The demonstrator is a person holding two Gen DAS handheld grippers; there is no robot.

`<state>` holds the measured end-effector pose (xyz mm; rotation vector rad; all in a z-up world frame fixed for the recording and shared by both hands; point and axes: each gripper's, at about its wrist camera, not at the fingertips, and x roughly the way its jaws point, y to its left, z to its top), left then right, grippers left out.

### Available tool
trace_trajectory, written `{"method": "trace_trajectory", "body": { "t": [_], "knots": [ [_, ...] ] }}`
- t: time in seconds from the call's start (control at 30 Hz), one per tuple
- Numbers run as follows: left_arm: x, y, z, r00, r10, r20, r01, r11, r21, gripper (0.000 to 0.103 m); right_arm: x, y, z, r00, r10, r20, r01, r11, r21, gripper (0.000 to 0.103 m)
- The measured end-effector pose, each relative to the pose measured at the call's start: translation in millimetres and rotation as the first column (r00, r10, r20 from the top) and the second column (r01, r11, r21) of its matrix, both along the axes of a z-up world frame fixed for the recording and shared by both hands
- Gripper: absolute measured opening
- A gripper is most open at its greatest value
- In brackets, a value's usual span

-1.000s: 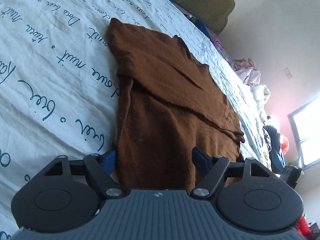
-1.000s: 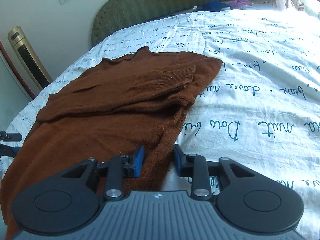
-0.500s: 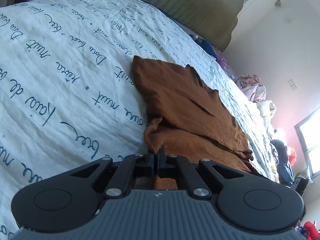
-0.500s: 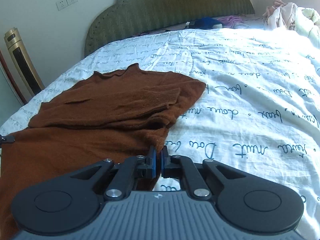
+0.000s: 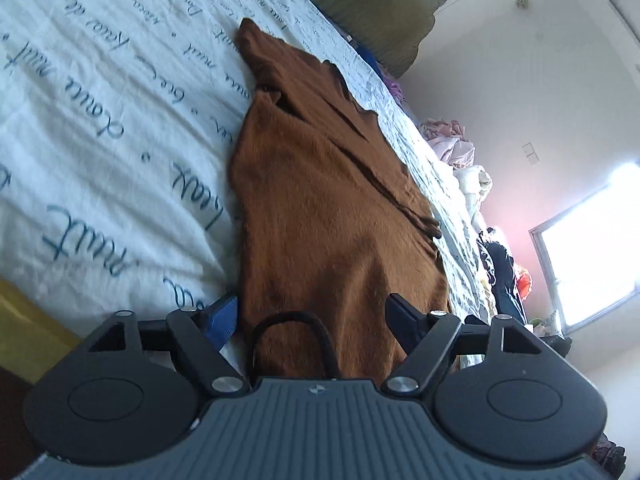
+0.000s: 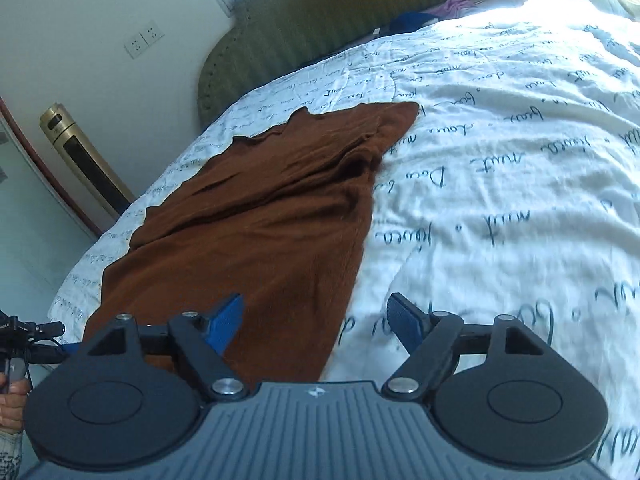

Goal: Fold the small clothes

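Note:
A brown knit sweater (image 5: 328, 208) lies lengthwise on the white bed sheet (image 5: 100, 128), its sleeves folded across the body and its hem nearest me. My left gripper (image 5: 312, 316) hovers over the hem's left corner. Its jaws are opening, with cloth below them and nothing pinched. In the right wrist view the sweater (image 6: 260, 232) runs from the collar down to my right gripper (image 6: 316, 320). This one's jaws are opening too. They straddle the hem's right edge without pressing on it. The left gripper (image 6: 24, 340) and a hand (image 6: 10, 400) show at the left edge.
The sheet (image 6: 500, 200) carries blue script and spreads wide to the right. A green padded headboard (image 6: 340, 20) stands at the far end, a gold tower appliance (image 6: 84, 160) beside the bed. Clothes are piled (image 5: 452, 140) on the far side. A black cable loop (image 5: 292, 320) sits by the left gripper.
Both grippers closed on the hem, drew back toward the near edge of the bed, then opened and let go. The sweater now lies stretched out longer and flatter.

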<state>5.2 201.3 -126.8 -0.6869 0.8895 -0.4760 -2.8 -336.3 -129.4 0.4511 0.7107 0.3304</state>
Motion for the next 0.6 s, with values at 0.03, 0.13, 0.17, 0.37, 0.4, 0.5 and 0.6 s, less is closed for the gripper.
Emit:
{"method": "trace_trajectory", "body": {
  "t": [0.03,0.13,0.17,0.37,0.4,0.5,0.6],
  "knots": [
    [-5,-1,-2,1.000,0.014,0.008,-0.014,1.000,-0.018,0.076,-7,5,-4,1.000,0.018,0.001,-0.018,1.000,0.010,0.079],
    [-4,-5,-4,1.000,0.020,-0.023,-0.021,0.999,-0.044,0.050,-16,20,-11,0.999,0.032,0.003,-0.032,0.999,0.003,0.031],
    [-3,-7,-6,0.999,0.011,-0.053,-0.013,0.999,-0.044,0.034,-18,28,-13,0.999,0.045,-0.003,-0.045,0.999,-0.009,0.020],
    [-7,4,-19,0.993,0.030,-0.113,-0.038,0.997,-0.069,0.008,-22,52,-6,0.996,0.081,0.041,-0.075,0.990,-0.122,0.006],
    [-7,7,-16,0.993,0.033,-0.112,-0.040,0.997,-0.063,0.007,-23,50,-3,0.996,0.078,0.053,-0.071,0.990,-0.126,0.006],
    [-11,13,-2,0.996,0.037,-0.084,-0.039,0.999,-0.024,0.007,-29,38,8,0.995,0.057,0.084,-0.045,0.990,-0.136,0.005],
    [-15,18,7,0.997,0.039,-0.068,-0.038,0.999,0.016,0.007,-31,24,15,0.995,0.030,0.099,-0.015,0.988,-0.150,0.005]
  ]
}}
